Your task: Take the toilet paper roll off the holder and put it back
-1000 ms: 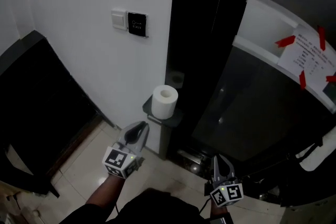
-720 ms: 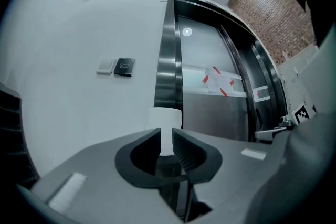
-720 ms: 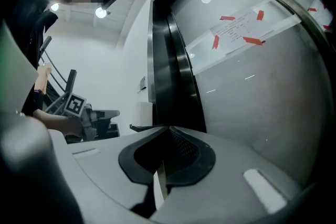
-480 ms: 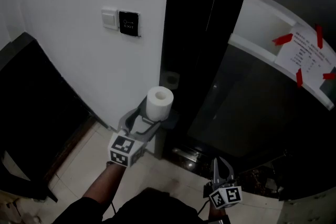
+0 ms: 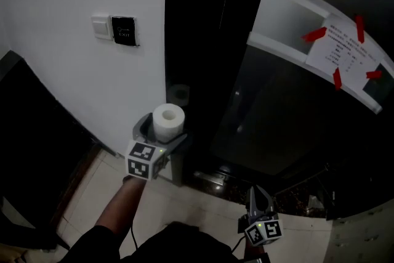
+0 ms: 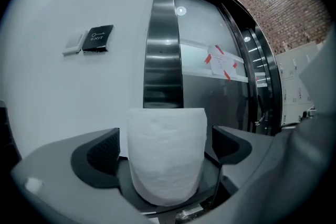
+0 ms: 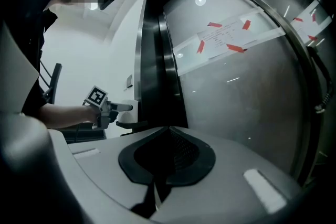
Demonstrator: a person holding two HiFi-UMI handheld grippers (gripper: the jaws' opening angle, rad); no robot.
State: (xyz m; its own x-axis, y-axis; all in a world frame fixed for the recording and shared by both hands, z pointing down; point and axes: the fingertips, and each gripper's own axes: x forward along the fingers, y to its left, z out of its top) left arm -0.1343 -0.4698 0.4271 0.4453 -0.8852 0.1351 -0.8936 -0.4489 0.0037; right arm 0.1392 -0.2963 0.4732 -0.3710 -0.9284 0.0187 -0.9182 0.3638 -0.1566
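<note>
A white toilet paper roll point(image 5: 168, 121) stands upright on the tray of a dark pedestal holder point(image 5: 180, 160) beside the black pillar. My left gripper point(image 5: 161, 140) reaches in level, with a jaw on each side of the roll. In the left gripper view the roll point(image 6: 167, 152) fills the middle, and a narrow gap separates it from each of the dark pads point(image 6: 105, 150). These jaws have just been opening and stand open. My right gripper point(image 5: 254, 199) hangs low at the right, shut on nothing. In its own view the pads point(image 7: 173, 155) meet.
A white wall with a light switch and an exit button point(image 5: 123, 29) lies to the left. A curved dark glass door point(image 5: 289, 120) carrying a notice point(image 5: 341, 52) taped in red stands to the right. Dark furniture point(image 5: 31, 132) fills the left, and pale floor tiles point(image 5: 184, 206) lie below.
My left gripper has moved forward to the roll, and its jaws went from shut to wide open around it. The right gripper has stayed low and shut.
</note>
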